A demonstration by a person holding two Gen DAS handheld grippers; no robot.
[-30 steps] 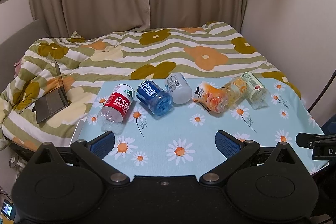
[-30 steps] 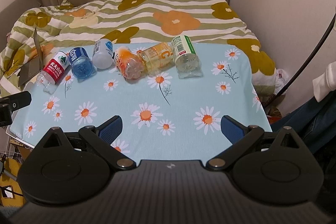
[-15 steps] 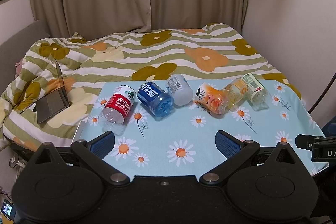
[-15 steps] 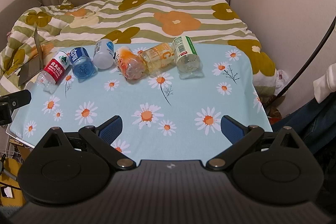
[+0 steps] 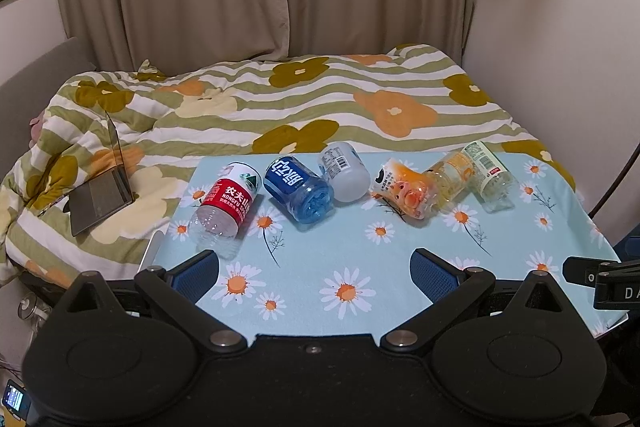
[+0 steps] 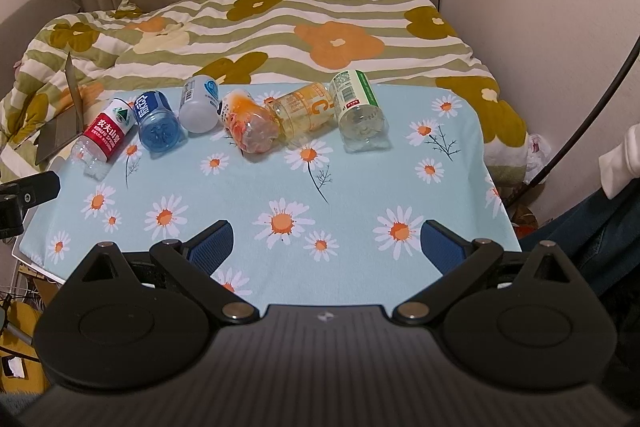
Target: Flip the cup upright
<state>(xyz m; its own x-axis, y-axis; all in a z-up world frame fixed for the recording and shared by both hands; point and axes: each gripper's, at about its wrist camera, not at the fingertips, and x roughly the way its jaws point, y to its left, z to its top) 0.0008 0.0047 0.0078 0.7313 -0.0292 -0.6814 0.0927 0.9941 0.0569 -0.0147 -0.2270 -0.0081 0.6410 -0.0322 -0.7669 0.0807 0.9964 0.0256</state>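
Several bottle-like cups lie on their sides in a row along the far edge of the table with the daisy cloth [image 5: 360, 267]: a red-labelled one [image 5: 226, 205] at the left, then a blue one [image 5: 300, 189], a white one [image 5: 345, 171], an orange one [image 5: 404, 193], a yellow one [image 5: 452, 179] and a green-labelled one [image 5: 486, 173]. The right wrist view shows the same row, from red [image 6: 105, 135] to green [image 6: 358, 109]. My left gripper [image 5: 314, 271] and right gripper [image 6: 326, 245] are both open and empty, above the near edge of the table.
A bed with a striped flower quilt [image 5: 280, 107] lies behind the table, with a half-open laptop [image 5: 104, 183] on its left side. Curtains and walls close the back and right. A dark cable [image 6: 592, 107] and a person's clothing [image 6: 616, 219] are at the right.
The left wrist view has tilted up slightly, so the row of cups sits a little lower in it. Both grippers stay open. The cups have not moved.
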